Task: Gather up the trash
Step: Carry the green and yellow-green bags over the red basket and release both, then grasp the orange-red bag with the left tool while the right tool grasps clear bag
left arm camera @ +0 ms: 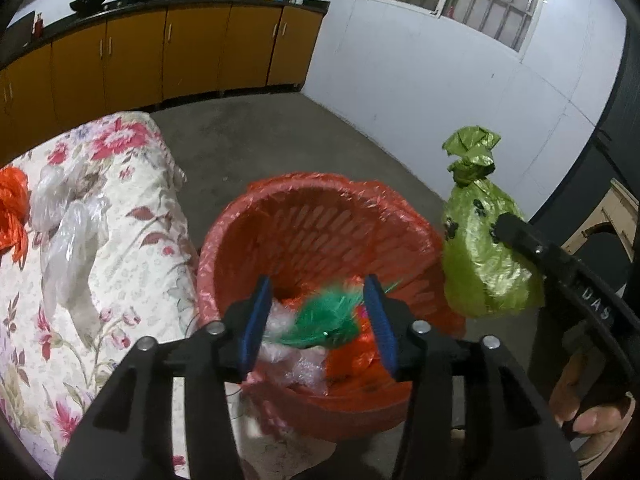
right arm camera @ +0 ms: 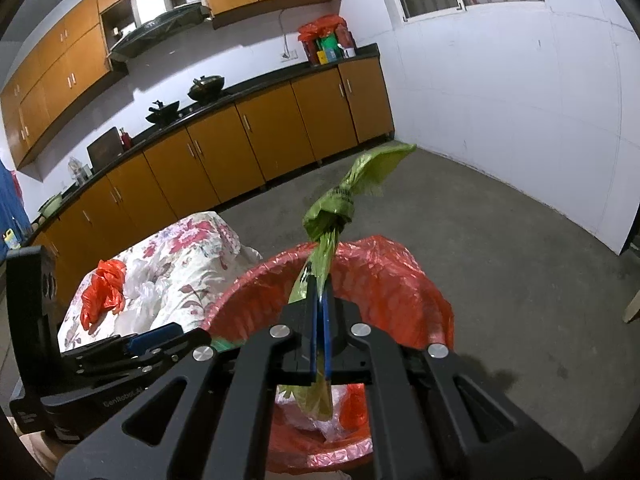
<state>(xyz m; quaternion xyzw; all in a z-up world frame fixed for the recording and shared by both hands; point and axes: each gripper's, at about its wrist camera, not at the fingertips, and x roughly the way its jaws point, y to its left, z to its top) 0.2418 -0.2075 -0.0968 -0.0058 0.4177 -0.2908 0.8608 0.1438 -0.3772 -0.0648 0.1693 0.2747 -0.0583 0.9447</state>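
A red basket lined with a red bag (left arm camera: pixel 320 216) stands on the floor beside a table; it also shows in the right wrist view (right arm camera: pixel 384 276). It holds clear plastic, red plastic and green shredded trash (left arm camera: pixel 332 320). My left gripper (left arm camera: pixel 320 312) is open above the basket, nothing between its blue pads. My right gripper (right arm camera: pixel 320 312) is shut on the neck of a knotted green bag (right arm camera: pixel 336 216) and holds it over the basket's rim. The green bag (left arm camera: pixel 480 248) hangs at the basket's right in the left wrist view.
A table with a floral cloth (left arm camera: pixel 132 248) stands left of the basket, bearing a red bag (right arm camera: pixel 104 288) and clear plastic bags (left arm camera: pixel 68 232). Orange cabinets (right arm camera: pixel 248 148) line the far wall. Grey floor (right arm camera: pixel 500 232) lies to the right.
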